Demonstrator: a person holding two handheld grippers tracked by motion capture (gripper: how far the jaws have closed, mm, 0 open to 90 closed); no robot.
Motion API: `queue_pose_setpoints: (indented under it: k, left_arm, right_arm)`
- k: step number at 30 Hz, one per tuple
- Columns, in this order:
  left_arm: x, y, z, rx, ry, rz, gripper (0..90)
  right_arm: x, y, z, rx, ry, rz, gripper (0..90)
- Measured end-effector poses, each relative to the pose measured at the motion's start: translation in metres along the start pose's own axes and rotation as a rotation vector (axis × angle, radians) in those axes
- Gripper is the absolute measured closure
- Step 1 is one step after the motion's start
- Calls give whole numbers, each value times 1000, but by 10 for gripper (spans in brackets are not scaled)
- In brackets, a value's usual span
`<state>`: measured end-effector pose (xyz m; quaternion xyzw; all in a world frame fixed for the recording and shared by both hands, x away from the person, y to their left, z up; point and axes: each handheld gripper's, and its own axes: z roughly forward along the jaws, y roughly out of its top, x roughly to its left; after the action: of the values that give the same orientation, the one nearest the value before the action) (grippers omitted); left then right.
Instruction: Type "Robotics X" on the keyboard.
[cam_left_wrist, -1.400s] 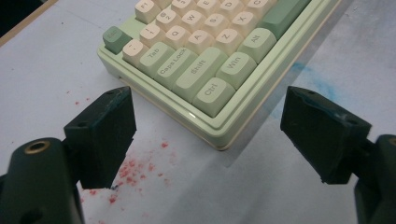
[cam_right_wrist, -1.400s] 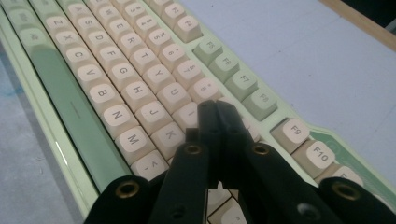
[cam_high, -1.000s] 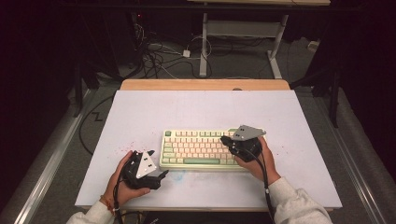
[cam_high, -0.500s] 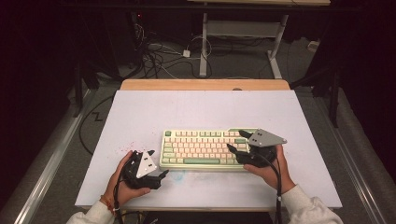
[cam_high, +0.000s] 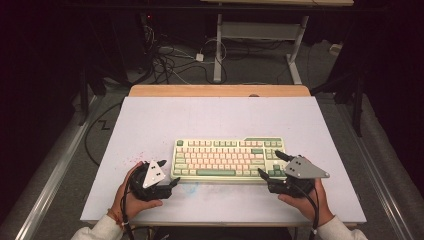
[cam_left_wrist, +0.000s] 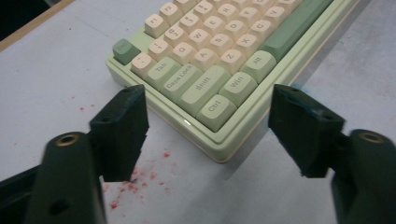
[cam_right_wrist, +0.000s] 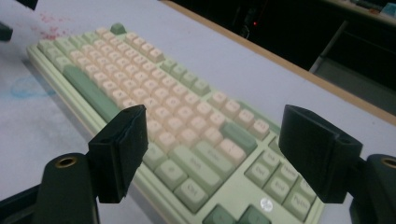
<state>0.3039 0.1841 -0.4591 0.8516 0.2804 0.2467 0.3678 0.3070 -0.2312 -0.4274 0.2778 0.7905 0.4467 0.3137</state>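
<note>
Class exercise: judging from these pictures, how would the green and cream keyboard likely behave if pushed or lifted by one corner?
The keyboard has a thick one-piece case, so it is probably stiff and fairly heavy. Lying flat and low on the table, it should slide rather than tip. Lifted by one corner, it might twist out of a narrow grip.

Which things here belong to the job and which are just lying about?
In the job: keyboard, left gripper, right gripper, both open at its near corners.
Lying about: red specks on the table, floor cables.
</note>
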Motion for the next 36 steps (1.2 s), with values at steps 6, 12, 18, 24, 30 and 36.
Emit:
queue_pose_setpoints:
  k: [6, 12, 18, 24, 30, 36]
  left_arm:
    - [1, 7, -4, 1, -58, -36, 599]
    - [-2, 17, -1, 48, -71, 3, 831]
    - [-8, 33, 9, 53, -110, 35, 876]
    - [-13, 55, 28, 78, -180, 51, 875]
    - [-16, 78, 47, 104, -224, 79, 875]
    - [-20, 93, 65, 123, -231, 87, 876]
  right_arm:
    - [6, -16, -12, 19, -8, 2, 239]
    - [13, -22, -17, 35, -13, -24, 239]
    - [19, -24, -14, 48, -7, -48, 239]
    - [22, -25, -10, 70, -7, -76, 239]
    - [20, -26, -8, 78, -22, -92, 239]
    - [18, -26, -7, 87, -19, -108, 239]
